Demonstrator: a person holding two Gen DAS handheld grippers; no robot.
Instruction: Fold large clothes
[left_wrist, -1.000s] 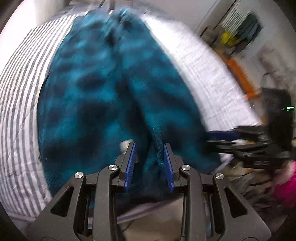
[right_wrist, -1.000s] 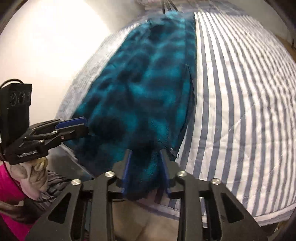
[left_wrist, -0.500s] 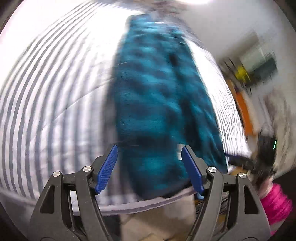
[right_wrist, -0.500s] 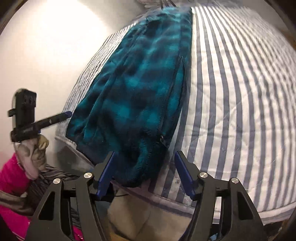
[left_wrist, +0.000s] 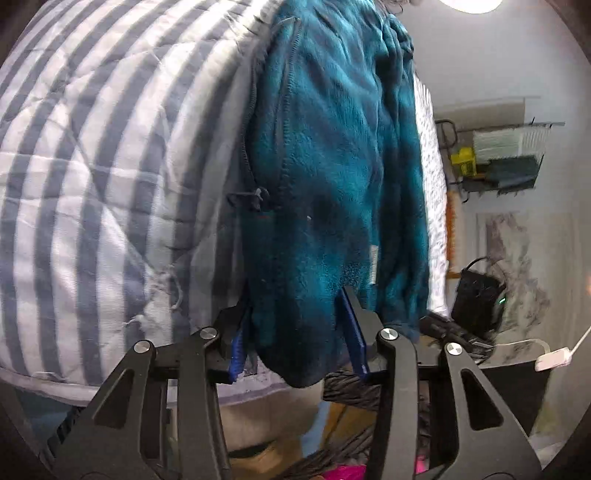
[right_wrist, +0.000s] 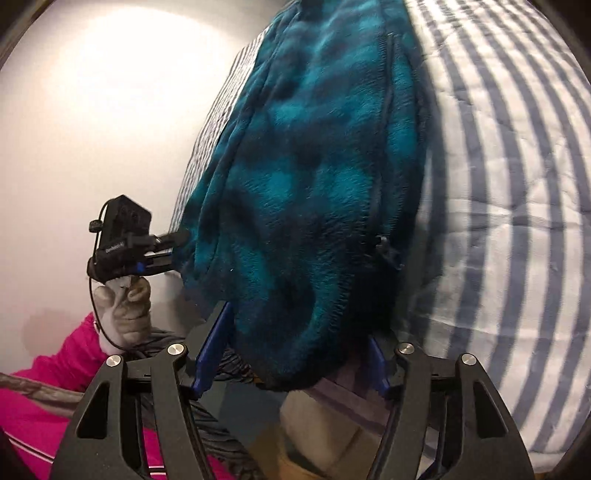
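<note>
Teal fleece jacket (left_wrist: 332, 177) lies lengthwise on the striped quilt (left_wrist: 92, 166), folded into a long narrow strip, with its near hem hanging just over the bed edge toward both cameras

Left gripper (left_wrist: 295, 332): jaws closing, hem corner of the fleece sits between the blue pads (left_wrist: 352, 332). The right-hand pad looks to be touching the pile; the left-hand one is mostly hidden behind cloth, so a firm clamp can't be confirmed. Roughly mid width

Right gripper (right_wrist: 291, 350): jaws closing too, about half open, the other hem corner bulging down between the fingers (right_wrist: 212, 347). Left pad is alongside the fabric edge, right pad tucked under the fleece; contact unclear

In the right wrist view the left gripper (right_wrist: 173, 247) shows from the side, tips buried in the fleece edge, held by a gloved hand (right_wrist: 123, 310) with a pink sleeve (right_wrist: 55, 369)

Zipper with pull (left_wrist: 255, 195) runs along the jacket edge next to the quilt. Wall rack (left_wrist: 498, 158) with clutter in the background of the left view
</note>
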